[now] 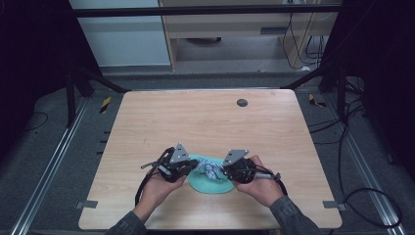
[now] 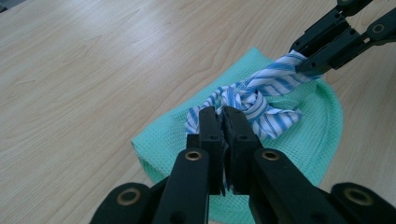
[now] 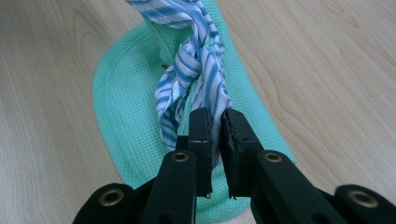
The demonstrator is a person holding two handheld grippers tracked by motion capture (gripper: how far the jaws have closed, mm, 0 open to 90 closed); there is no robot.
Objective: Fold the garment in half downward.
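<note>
Left gripper view: left tongs [image 2: 223,122] clenched on one end of the striped cloth strip [image 2: 261,95], right tongs [image 3: 215,127] on the other, above the green cloth [image 1: 215,185] on the desk [image 1: 205,117]. Pull apart evenly to tighten the knot.

The tabletop [image 2: 93,70] is pale wood-grain laminate, smooth with a soft sheen where light falls. The green cloth [image 2: 303,140] is a woven fabric with a fine waffle texture, matt, its edge finished with a stitched hem. The striped cloth [image 2: 266,93] is thin, smooth woven fabric in blue and white, crumpled and twisted into soft folds. The left gripper [image 2: 223,116] and the right gripper [image 3: 215,121] have jaws of matt black plastic, slightly rough at the edges, with brass-coloured metal rivets at the joints. In the high view each carries a grey, matt three-cornered plate.
</note>
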